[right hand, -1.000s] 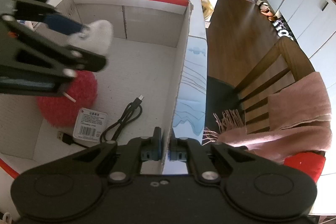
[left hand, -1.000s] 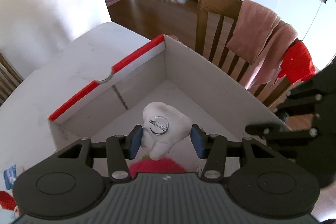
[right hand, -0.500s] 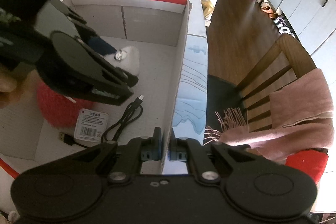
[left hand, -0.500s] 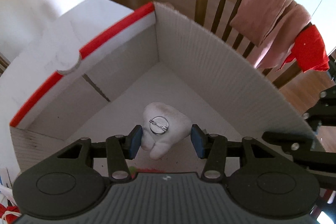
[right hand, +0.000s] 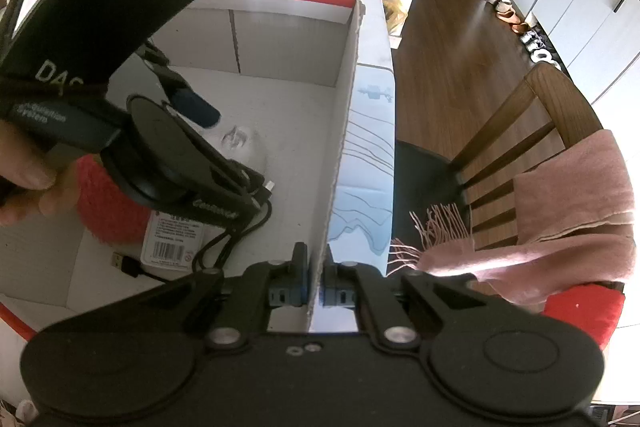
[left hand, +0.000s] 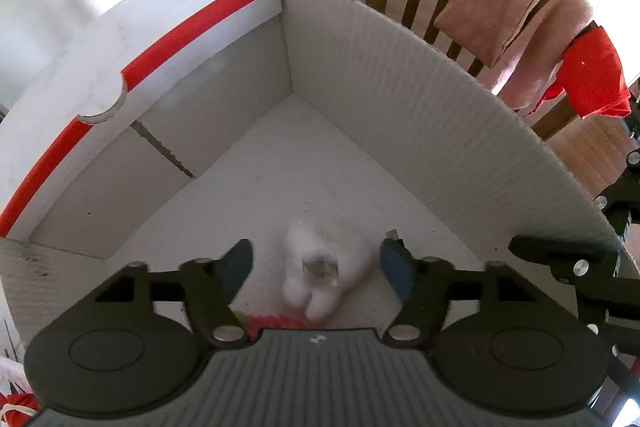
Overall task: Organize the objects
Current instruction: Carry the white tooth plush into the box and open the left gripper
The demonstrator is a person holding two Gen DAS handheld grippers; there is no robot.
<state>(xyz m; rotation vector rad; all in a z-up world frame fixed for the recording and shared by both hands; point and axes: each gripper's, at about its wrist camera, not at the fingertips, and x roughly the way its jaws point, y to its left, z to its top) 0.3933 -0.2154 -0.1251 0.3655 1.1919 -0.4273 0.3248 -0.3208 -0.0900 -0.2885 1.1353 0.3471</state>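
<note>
A white plush tooth with a metal pin is blurred between the spread jaws of my left gripper, free of both pads, inside the white cardboard box with a red rim. In the right wrist view the tooth is a blur low over the box floor, beside the left gripper. My right gripper is shut on the box's side wall at the near corner.
In the box lie a red fuzzy ball, a labelled white card and a black USB cable. A wooden chair draped with a pink scarf and a red cloth stands beside the table.
My left gripper went down into the box and opened its jaws. The plush tooth came free of them and is dropping. My right gripper has kept its hold on the box wall.
</note>
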